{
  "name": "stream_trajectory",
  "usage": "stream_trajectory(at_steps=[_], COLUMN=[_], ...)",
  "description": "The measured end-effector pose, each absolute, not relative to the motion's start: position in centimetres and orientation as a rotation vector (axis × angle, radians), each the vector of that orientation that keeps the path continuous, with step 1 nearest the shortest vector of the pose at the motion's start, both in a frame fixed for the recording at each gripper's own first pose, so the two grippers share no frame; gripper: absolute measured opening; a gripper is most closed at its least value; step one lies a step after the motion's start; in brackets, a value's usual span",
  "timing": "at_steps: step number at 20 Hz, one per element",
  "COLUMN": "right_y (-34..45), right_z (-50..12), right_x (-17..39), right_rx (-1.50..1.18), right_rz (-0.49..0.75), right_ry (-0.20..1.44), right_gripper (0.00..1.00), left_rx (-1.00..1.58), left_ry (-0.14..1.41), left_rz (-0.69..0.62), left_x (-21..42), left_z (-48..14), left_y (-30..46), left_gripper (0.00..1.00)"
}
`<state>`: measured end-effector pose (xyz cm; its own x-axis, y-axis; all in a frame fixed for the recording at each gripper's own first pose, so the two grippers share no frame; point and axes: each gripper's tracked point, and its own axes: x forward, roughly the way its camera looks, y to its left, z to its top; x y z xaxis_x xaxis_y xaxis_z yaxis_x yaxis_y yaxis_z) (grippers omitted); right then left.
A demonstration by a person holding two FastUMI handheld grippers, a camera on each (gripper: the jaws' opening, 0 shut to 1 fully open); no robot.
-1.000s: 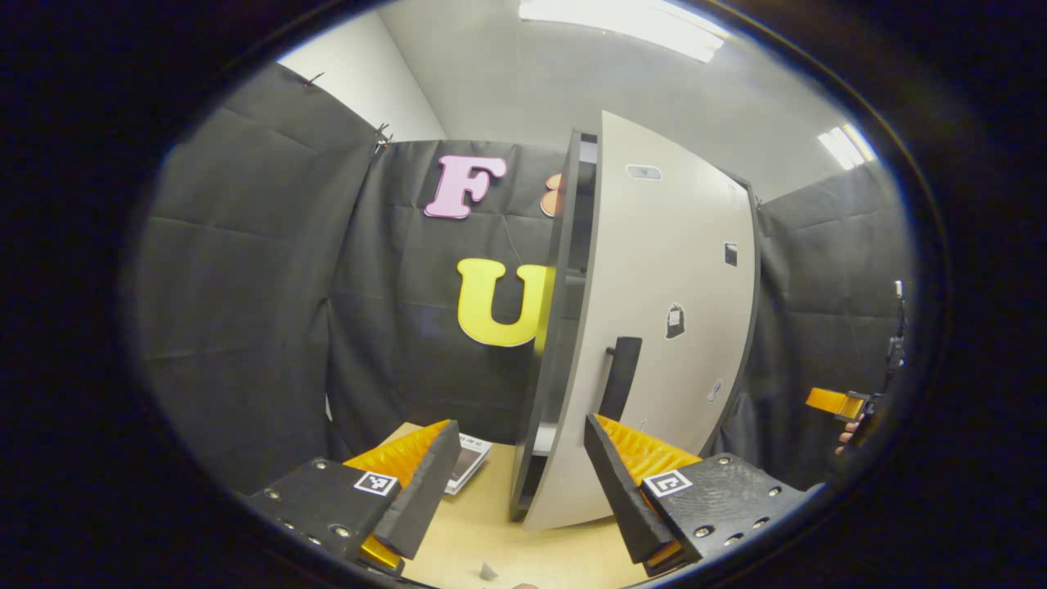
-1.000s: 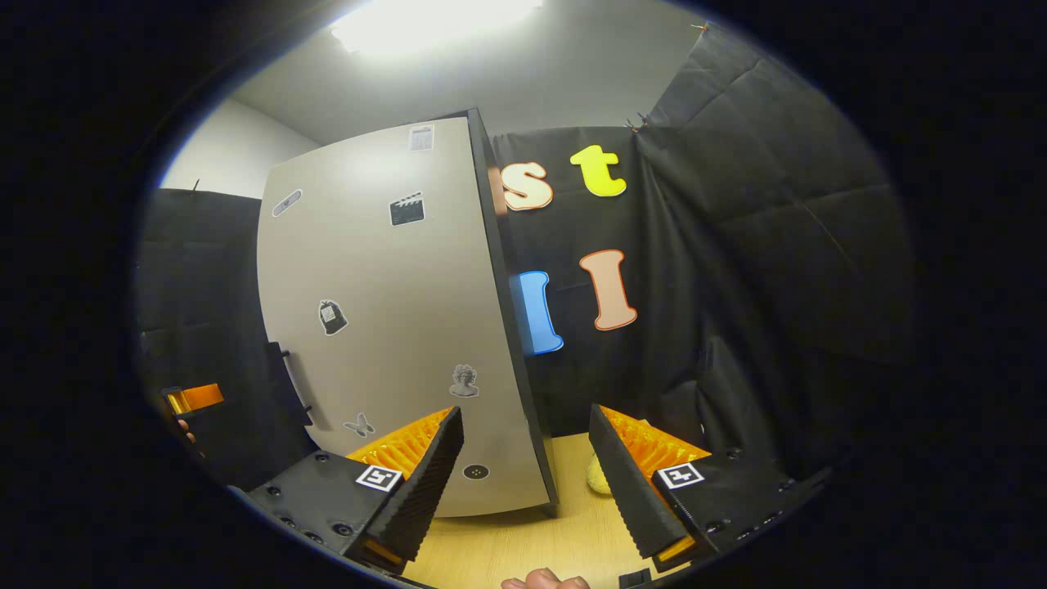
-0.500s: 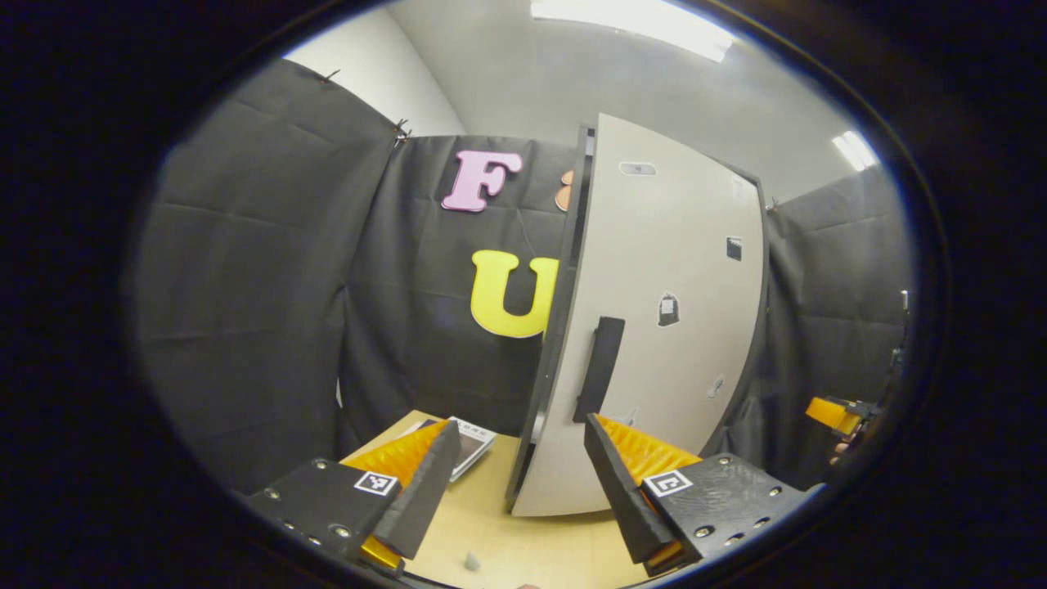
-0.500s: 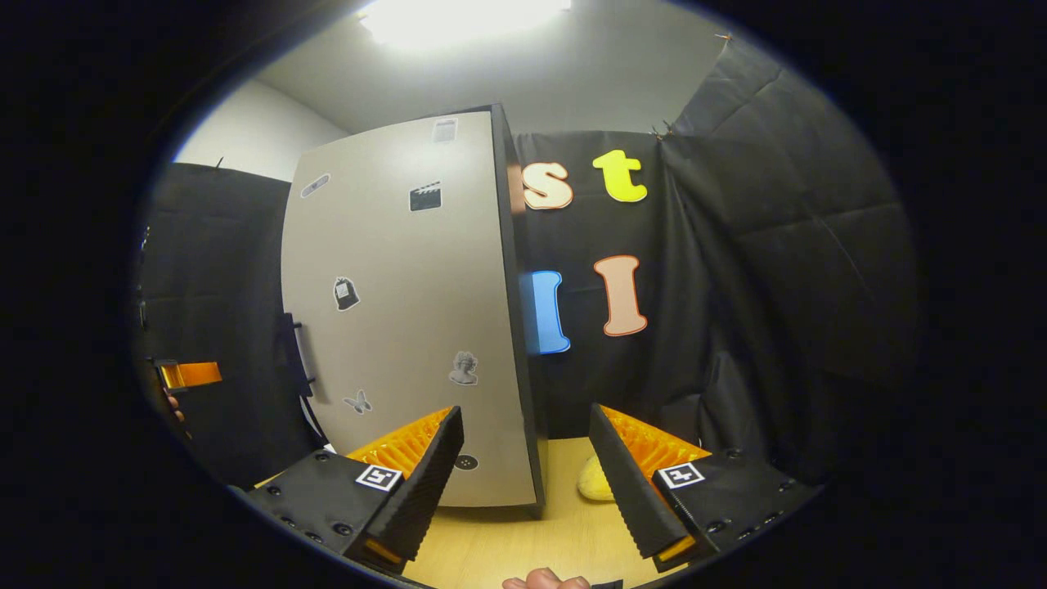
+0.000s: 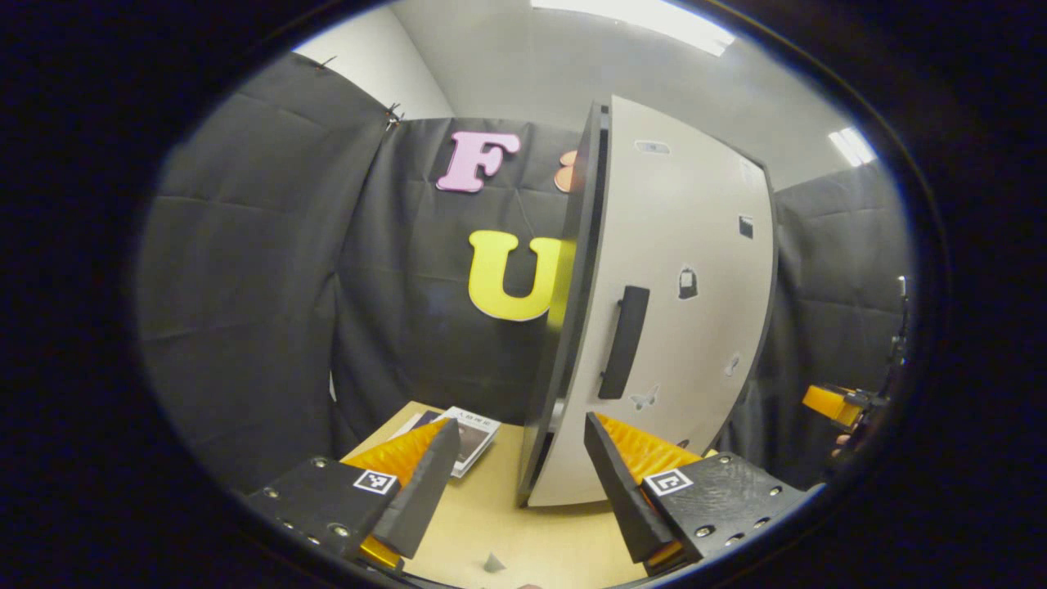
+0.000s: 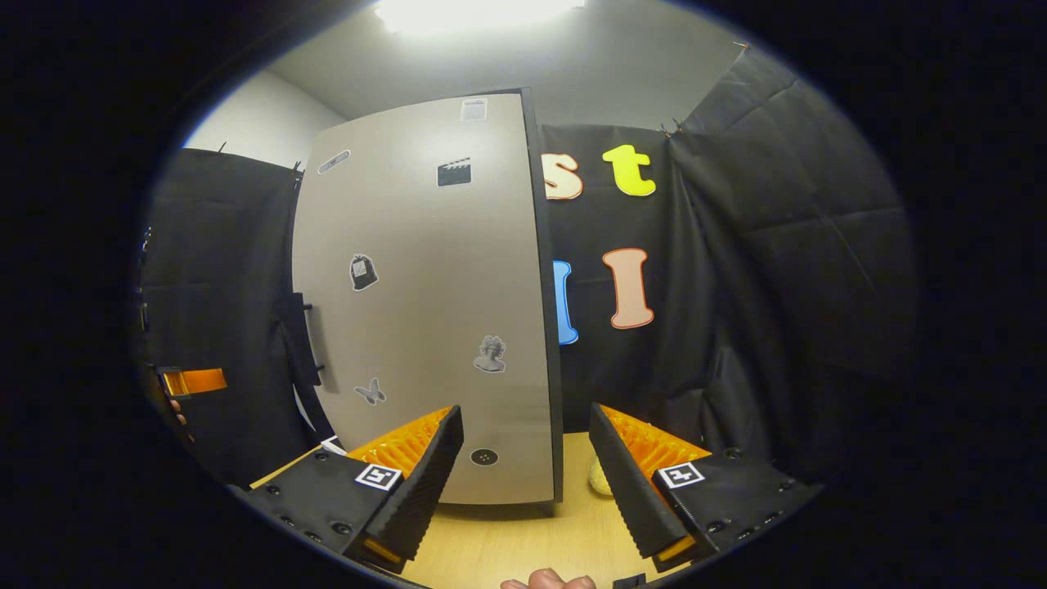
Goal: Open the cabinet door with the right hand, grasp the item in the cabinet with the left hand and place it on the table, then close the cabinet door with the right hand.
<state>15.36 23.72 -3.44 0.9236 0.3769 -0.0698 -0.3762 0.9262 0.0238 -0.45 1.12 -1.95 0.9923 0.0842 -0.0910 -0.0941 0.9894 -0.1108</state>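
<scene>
Hovering low over the tabletop (image 5: 507, 523), the left hand-held gripper (image 5: 515, 483) was released and held nothing; the right hand-held gripper (image 6: 523, 474) was likewise spread and empty. Just beyond them stood the cabinet (image 5: 572, 327), its door (image 6: 425, 311) looking shut or nearly so, the handle (image 5: 623, 341) free of both. A yellowish item (image 6: 599, 478) lay on the tabletop beside the cabinet, likely the one taken out. The closing step seemed about finished; next, the right hand should check the door sits flush.
</scene>
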Motion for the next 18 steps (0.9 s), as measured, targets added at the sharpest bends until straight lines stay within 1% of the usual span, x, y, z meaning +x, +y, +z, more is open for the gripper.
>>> stream_trajectory(at_steps=[3,4,6,9,12,14,15,16,18], right_y=[25.1,25.7,26.4,26.9,26.2,25.7,25.3,24.8,24.0], right_z=[-3.9,-3.9,-3.7,-3.8,-4.4,-4.8,-5.0,-5.1,-5.4], right_x=[15.5,15.6,15.6,15.4,14.8,14.5,14.6,14.8,15.3], right_rx=[0.019,0.027,0.053,0.082,0.076,0.065,0.055,0.046,0.050], right_rz=[0.335,0.325,0.301,0.255,0.204,0.192,0.183,0.173,0.171], right_ry=[0.077,0.084,0.084,0.086,0.110,0.120,0.120,0.119,0.116], right_gripper=[0.98,0.98,0.98,0.98,0.98,0.98,0.98,0.98,0.98], left_rx=[-0.144,-0.163,-0.179,-0.160,-0.151,-0.164,-0.169,-0.169,-0.163], left_ry=[0.064,0.049,0.044,0.036,0.032,0.035,0.031,0.023,-0.003], left_rz=[0.061,0.035,-0.006,-0.042,-0.092,-0.112,-0.115,-0.115,-0.120], left_x=[0.7,1.3,2.2,3.6,4.6,4.7,4.6,4.4,4.0], left_z=[-2.1,-1.8,-1.9,-2.4,-3.4,-3.9,-3.8,-3.6,-3.0], left_y=[2.4,2.4,3.3,4.6,4.1,3.2,2.9,2.6,1.8], left_gripper=[0.94,0.92,0.95,0.94,0.94,0.94,0.96,0.94,0.94])
